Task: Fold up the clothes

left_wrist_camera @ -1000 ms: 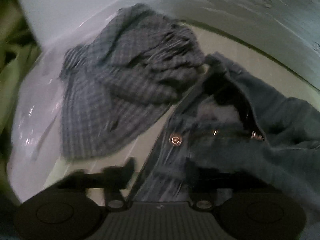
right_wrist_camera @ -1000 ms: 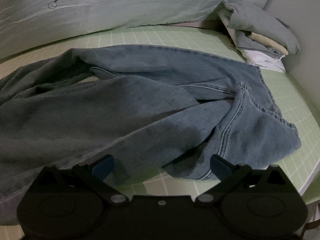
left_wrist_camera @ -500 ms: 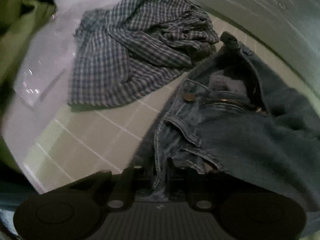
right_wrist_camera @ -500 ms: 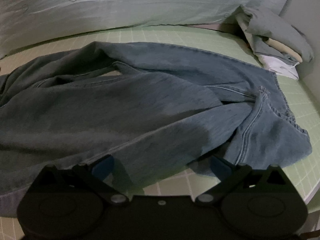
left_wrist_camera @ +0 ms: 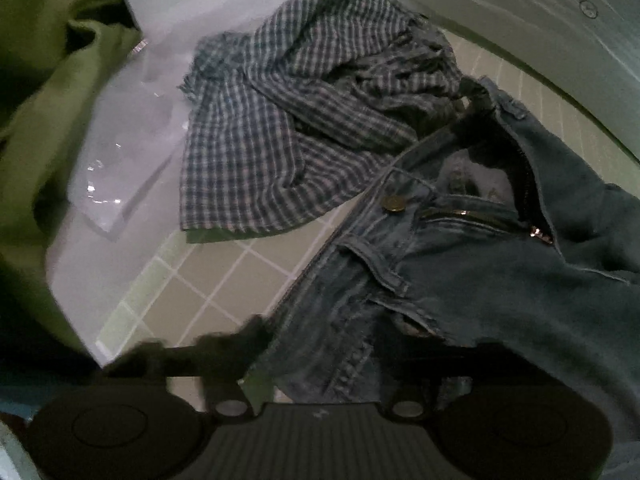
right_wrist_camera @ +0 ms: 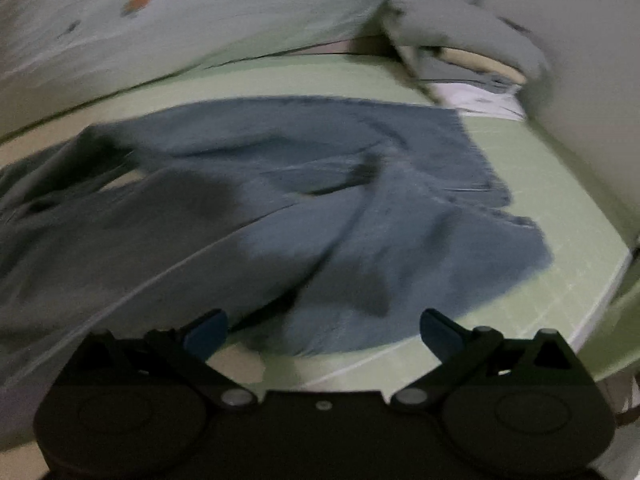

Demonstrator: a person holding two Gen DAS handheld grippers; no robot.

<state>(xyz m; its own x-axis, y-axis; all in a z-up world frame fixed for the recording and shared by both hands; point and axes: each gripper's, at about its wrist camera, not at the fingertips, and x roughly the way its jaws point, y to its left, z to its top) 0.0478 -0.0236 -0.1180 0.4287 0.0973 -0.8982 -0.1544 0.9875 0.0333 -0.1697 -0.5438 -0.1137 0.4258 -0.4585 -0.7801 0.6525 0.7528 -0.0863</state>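
Blue jeans lie on a green gridded mat. The left wrist view shows their waistband (left_wrist_camera: 404, 248) with a brass button and open zip. My left gripper (left_wrist_camera: 320, 354) is open, its fingers spread either side of the waistband edge, which lies loose between them. The right wrist view, blurred, shows the jeans' legs (right_wrist_camera: 320, 216) spread out with the hems at the right. My right gripper (right_wrist_camera: 320, 330) is open and empty, just above the near edge of the leg fabric.
A crumpled blue checked shirt (left_wrist_camera: 304, 120) lies beyond the waistband, partly on a clear plastic bag (left_wrist_camera: 120, 152). Green cloth (left_wrist_camera: 48, 128) is at the left. A pale quilt (right_wrist_camera: 180, 32) runs along the back. Folded clothes (right_wrist_camera: 472, 56) are stacked at the far right.
My left gripper, shut on the waistband half a second ago, has opened and the waistband lies loose. The right gripper stays open and has shifted over the legs, blurring the view.
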